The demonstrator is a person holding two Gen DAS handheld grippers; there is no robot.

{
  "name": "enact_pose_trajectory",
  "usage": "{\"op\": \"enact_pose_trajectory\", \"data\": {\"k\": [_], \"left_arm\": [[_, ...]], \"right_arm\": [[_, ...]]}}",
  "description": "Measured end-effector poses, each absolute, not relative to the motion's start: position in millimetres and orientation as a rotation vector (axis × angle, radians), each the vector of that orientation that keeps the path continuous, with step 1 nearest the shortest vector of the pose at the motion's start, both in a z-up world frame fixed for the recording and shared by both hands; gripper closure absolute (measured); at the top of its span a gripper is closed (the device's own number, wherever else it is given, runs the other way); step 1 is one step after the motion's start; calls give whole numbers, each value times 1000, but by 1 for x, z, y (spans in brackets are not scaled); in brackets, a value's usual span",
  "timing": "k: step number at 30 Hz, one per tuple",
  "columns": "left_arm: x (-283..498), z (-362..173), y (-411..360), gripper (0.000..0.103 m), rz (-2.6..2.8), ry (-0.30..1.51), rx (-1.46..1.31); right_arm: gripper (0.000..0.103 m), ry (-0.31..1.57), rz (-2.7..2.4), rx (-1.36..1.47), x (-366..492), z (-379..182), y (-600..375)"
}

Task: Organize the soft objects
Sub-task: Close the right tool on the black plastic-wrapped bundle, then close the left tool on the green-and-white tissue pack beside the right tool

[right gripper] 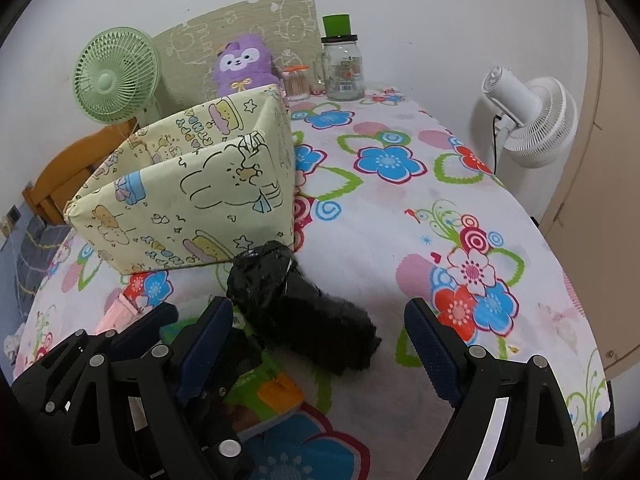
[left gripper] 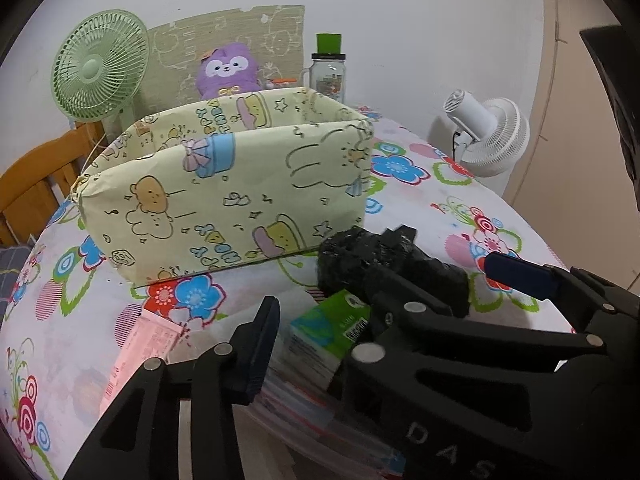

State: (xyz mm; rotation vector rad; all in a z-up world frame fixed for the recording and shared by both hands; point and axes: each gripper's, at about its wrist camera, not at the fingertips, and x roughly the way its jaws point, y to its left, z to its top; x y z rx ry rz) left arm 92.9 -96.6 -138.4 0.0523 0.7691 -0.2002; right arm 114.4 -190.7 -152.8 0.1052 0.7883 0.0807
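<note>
Table [right gripper: 400, 220] under floral cloth. Pale yellow cartoon-print box [left gripper: 224, 200] on it, open-topped. Black soft bundle [right gripper: 304, 312] lies on cloth just in front of box's near corner. Green tissue pack [left gripper: 332, 332] beside bundle. Right claw [right gripper: 324, 348] wide open, fingers either side of bundle's near end, gripping nothing. Left claw [left gripper: 384, 300] wide open over tissue pack and bundle, nothing held.

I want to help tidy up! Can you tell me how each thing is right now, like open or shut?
Left gripper: open, empty.
Right gripper: open, empty.
Black bundle: lying on the tablecloth, beside the box.
Yellow box: open-topped, upright.
Green tissue pack: lying on the table.
Jar: upright, lid on.
Purple plush: sitting behind the box.
</note>
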Motion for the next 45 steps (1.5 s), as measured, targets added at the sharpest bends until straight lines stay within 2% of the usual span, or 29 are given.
{"op": "enact_pose_trajectory", "data": {"k": [6,8,10,11,14,21,25,29,45], "left_arm": [[100,-142,-94,53,-192,778,49],[102,-143,-95,53,-194,784,52],[103,-144,-96,51,-193,788,53],[103,-144,-96,51,-192,787,55],[104,-145,-99,48,-184,786,69],[104,-147,-102,33,-177,788,85],[100,-144,-103,23,-187,775,84],[93,-138,-105,18,-204,749,92],[86,-144,-120,15,-241,756,127]], "right_arm": [[14,803,88,110,126,-159,-192],[24,812,103,121,129,-162,-193],[29,818,118,131,132,-164,-193],[38,822,124,131,132,-165,-193],[43,829,138,142,132,-168,-193],[61,821,145,142,126,-166,-194],[64,796,130,133,120,-160,-195],[65,764,103,129,112,-153,-200],[65,765,38,133,98,-155,-215]]}}
